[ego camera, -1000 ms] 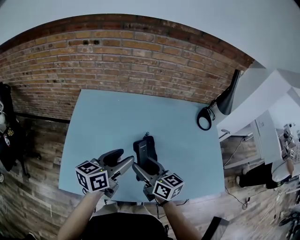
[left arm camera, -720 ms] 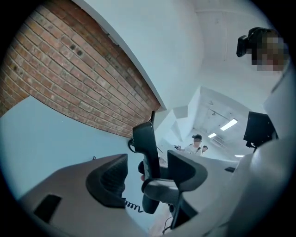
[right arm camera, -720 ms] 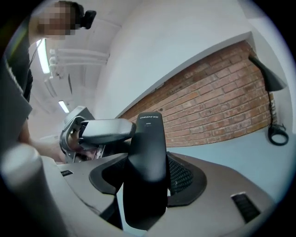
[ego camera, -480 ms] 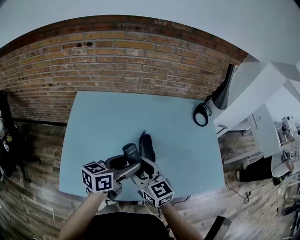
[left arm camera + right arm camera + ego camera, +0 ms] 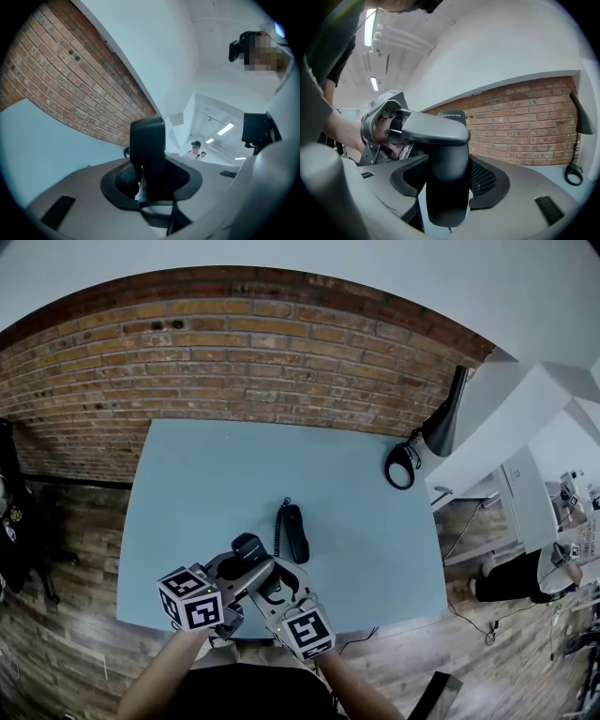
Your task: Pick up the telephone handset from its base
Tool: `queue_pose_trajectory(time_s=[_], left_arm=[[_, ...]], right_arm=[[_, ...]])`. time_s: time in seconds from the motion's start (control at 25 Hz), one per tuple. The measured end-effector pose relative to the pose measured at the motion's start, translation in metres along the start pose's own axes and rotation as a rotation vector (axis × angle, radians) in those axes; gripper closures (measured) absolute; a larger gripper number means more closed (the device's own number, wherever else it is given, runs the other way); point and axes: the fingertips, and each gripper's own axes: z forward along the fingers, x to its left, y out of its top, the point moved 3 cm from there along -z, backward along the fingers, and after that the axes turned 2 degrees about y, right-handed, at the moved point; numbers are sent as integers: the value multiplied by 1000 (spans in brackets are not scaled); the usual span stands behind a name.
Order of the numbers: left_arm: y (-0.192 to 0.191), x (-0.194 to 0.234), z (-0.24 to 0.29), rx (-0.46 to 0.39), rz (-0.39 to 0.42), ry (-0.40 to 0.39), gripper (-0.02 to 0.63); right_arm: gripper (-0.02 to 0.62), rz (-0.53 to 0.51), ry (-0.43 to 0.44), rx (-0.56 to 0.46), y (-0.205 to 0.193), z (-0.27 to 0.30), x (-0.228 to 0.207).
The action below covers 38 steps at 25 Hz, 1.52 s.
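Note:
The black telephone handset [image 5: 246, 546] hangs off its base, above the near part of the blue table [image 5: 206, 474]. My right gripper [image 5: 274, 579] is shut on it; in the right gripper view the handset [image 5: 447, 187] stands upright between the jaws. My left gripper [image 5: 242, 566] has just been closing and its jaws now clasp the handset's other end [image 5: 148, 150]. One of its fingers [image 5: 429, 129] lies across the handset in the right gripper view. The black base [image 5: 294, 532] with its coiled cord stays on the table just beyond.
A black desk lamp [image 5: 442, 426] with a round foot [image 5: 403, 468] stands at the table's far right corner. A brick wall [image 5: 262, 371] runs behind the table. White desks [image 5: 525, 502] stand to the right.
The right gripper has lifted the handset off the base, rolled and drawn it back towards me. The left gripper came in from the left and its jaws narrowed around the handset.

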Motion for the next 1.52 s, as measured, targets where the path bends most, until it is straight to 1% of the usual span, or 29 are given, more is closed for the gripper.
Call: queue_pose_trajectory(time_s=[0.08, 0.2, 0.28, 0.4, 0.52, 0.6, 0.76, 0.84, 0.92, 1.0, 1.12, 1.24, 1.32, 1.4, 1.52], left_arm=[[1, -5, -2, -19, 40, -21, 465], [2, -13, -4, -34, 129, -43, 472], [2, -17, -6, -38, 185, -47, 472], [8, -19, -12, -62, 249, -21, 474], [24, -17, -23, -116, 277, 1, 474], [36, -17, -33, -163, 315, 12, 473], [47, -23, -51, -229, 479, 55, 472], [46, -29, -54, -238, 535, 68, 472], [43, -32, -57, -237, 569, 79, 472], [38, -33, -62, -238, 596, 86, 472], [33, -40, -68, -271, 641, 86, 472], [36, -50, -77, -320, 686, 117, 472], [41, -56, -83, -347, 724, 141, 472], [46, -62, -87, -367, 756, 157, 472], [54, -69, -89, -391, 771, 164, 472]], right_arm=[[345, -31, 2, -15, 3, -2, 2], [345, -80, 3, -41, 7, -7, 4], [345, -88, 12, -48, 6, -10, 6], [345, -45, 27, -48, 2, -18, 8], [345, -21, 2, -38, 2, -30, 3], [345, -13, -19, -29, 5, -36, 0], [345, -22, -26, -78, 26, -38, 3], [345, -34, -31, -106, 38, -41, 4], [345, -51, -33, -130, 49, -42, 6], [345, -88, -28, -174, 61, -43, 9], [347, -151, -38, -233, 80, -52, 12], [348, -145, -53, -284, 104, -62, 17], [353, -151, -49, -326, 119, -63, 21], [359, -165, -40, -347, 127, -64, 25], [374, -180, -45, -358, 133, -67, 26]])
